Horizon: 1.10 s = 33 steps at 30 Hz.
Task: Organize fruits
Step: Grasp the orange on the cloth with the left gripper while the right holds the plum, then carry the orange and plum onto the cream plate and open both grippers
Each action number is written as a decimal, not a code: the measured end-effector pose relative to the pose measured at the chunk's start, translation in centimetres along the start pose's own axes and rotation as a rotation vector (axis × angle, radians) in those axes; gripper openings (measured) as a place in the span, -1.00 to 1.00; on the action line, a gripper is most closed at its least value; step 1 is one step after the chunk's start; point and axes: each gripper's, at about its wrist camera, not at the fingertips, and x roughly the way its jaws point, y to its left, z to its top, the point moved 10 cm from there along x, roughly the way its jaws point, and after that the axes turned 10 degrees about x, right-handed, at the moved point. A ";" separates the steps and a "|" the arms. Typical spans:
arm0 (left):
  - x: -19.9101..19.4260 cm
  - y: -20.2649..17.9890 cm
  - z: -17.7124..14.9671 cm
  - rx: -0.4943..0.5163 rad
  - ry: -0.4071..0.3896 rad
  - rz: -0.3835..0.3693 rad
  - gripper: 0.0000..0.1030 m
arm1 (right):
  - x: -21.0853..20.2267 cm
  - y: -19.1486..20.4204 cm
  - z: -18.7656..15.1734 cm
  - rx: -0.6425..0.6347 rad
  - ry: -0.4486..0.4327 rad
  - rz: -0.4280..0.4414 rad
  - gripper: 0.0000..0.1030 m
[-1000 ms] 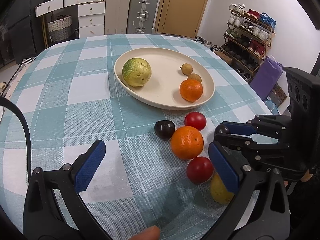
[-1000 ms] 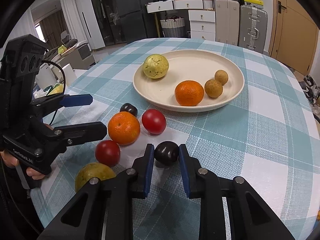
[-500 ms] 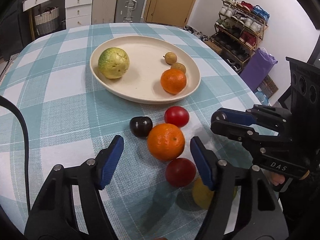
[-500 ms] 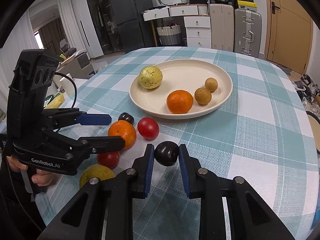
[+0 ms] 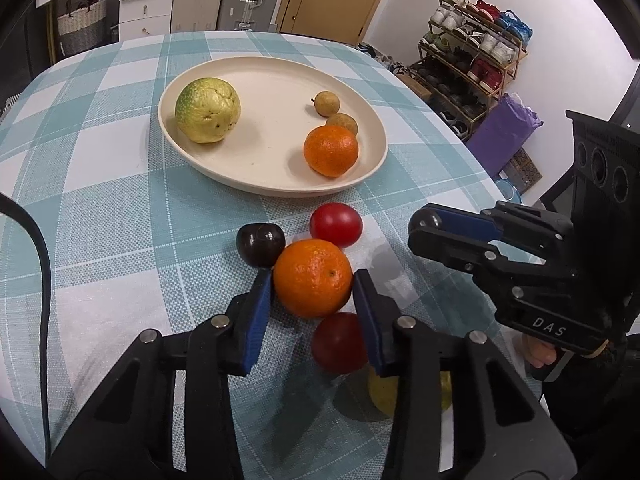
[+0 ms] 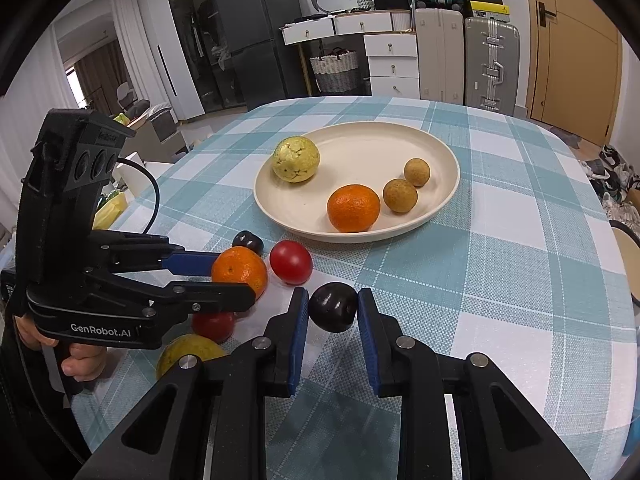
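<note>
Left wrist view: the left gripper (image 5: 313,285) is closing on the orange (image 5: 313,277) just short of the plate (image 5: 276,184); its pads look in contact. The dark plum (image 5: 260,244) and red tomato (image 5: 339,343) touch the orange, so lifting could send them rolling.

Right wrist view: the right gripper (image 6: 333,307) is clamped on another plum (image 6: 333,307) short of the plate (image 6: 436,216); a shallow pinch could drop it.

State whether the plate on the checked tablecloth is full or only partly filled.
Partly filled. The plate holds a yellow-green fruit, an orange and two small brown fruits, with bare surface between them.
</note>
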 end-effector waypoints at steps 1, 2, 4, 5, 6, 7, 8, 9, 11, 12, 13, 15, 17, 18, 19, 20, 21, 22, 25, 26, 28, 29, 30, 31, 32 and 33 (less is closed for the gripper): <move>0.0 0.0 0.0 0.000 -0.002 0.000 -0.29 | 0.0 0.0 0.0 0.000 -0.001 -0.001 -0.51; 0.0 0.0 0.0 0.000 -0.004 -0.001 -0.29 | 0.0 -0.1 0.0 0.001 -0.002 -0.001 -0.51; -0.1 0.0 0.0 0.000 -0.007 -0.001 -0.30 | 0.0 -0.1 0.1 0.001 -0.003 -0.003 -0.51; -0.1 0.0 0.0 -0.001 -0.010 0.000 -0.30 | -0.1 -0.1 0.1 0.000 -0.004 -0.003 -0.51; -0.2 0.0 0.1 -0.001 -0.014 -0.002 -0.30 | -0.1 -0.1 0.1 0.000 -0.004 -0.003 -0.51; -0.3 0.0 0.1 -0.001 -0.018 -0.003 -0.30 | -0.1 -0.1 0.1 0.000 -0.006 -0.004 -0.51; -0.4 0.0 0.2 -0.001 -0.022 -0.003 -0.30 | -0.1 0.0 0.1 0.000 -0.006 -0.003 -0.51; -0.5 0.0 0.2 0.000 -0.025 -0.003 -0.30 | -0.1 0.0 0.1 -0.001 -0.005 -0.003 -0.51; -0.8 0.0 0.3 0.001 -0.035 -0.004 -0.30 | -0.1 0.0 0.2 -0.001 -0.008 -0.002 -0.51; -1.0 0.0 0.4 0.003 -0.042 -0.004 -0.30 | -0.1 0.0 0.2 0.000 -0.008 -0.001 -0.51; -1.2 -0.1 0.4 0.005 -0.048 -0.005 -0.30 | -0.1 0.0 0.2 0.001 -0.009 -0.003 -0.51; -1.6 0.0 0.6 0.009 -0.058 0.000 -0.30 | -0.2 0.0 0.3 0.001 -0.012 -0.002 -0.51; -2.0 0.1 0.7 0.010 -0.071 0.005 -0.30 | -0.2 0.0 0.4 0.003 -0.017 -0.003 -0.51; -2.2 0.1 0.8 0.008 -0.078 0.005 -0.30 | -0.3 0.0 0.5 0.006 -0.020 -0.003 -0.51; -2.5 0.2 0.9 0.007 -0.086 0.007 -0.30 | -0.3 0.0 0.6 0.008 -0.023 -0.002 -0.51; -2.7 0.3 1.0 0.007 -0.093 0.010 -0.30 | -0.4 0.0 0.7 0.010 -0.026 -0.003 -0.51; -3.0 0.4 1.2 0.005 -0.103 0.011 -0.30 | -0.4 0.0 0.7 0.010 -0.026 -0.003 -0.51; -3.2 0.5 1.2 0.005 -0.110 0.011 -0.30 | -0.6 -0.1 0.9 0.014 -0.033 -0.004 -0.51; -3.9 0.9 1.6 0.004 -0.130 0.020 -0.30 | -0.9 -0.1 1.3 0.021 -0.046 -0.005 -0.51; -4.2 1.0 1.7 0.005 -0.137 0.024 -0.30 | -1.0 0.0 1.4 0.022 -0.052 -0.006 -0.51; -4.6 1.3 1.9 0.007 -0.147 0.032 -0.30 | -1.1 0.0 1.8 0.026 -0.060 -0.003 -0.51; -4.8 1.4 2.0 0.010 -0.152 0.037 -0.30 | -1.2 0.1 2.0 0.027 -0.068 -0.005 -0.51; -4.9 1.6 2.2 0.011 -0.156 0.042 -0.30 | -1.3 0.1 2.3 0.029 -0.071 -0.004 -0.51; -5.1 1.7 2.3 0.012 -0.161 0.048 -0.30 | -1.3 0.1 2.4 0.032 -0.074 -0.004 -0.51; -5.2 1.9 2.4 0.011 -0.164 0.052 -0.30 | -1.4 0.1 2.7 0.034 -0.080 -0.006 -0.51; -5.4 2.0 2.6 0.008 -0.169 0.055 -0.30 | -1.4 0.2 2.9 0.035 -0.084 -0.004 -0.51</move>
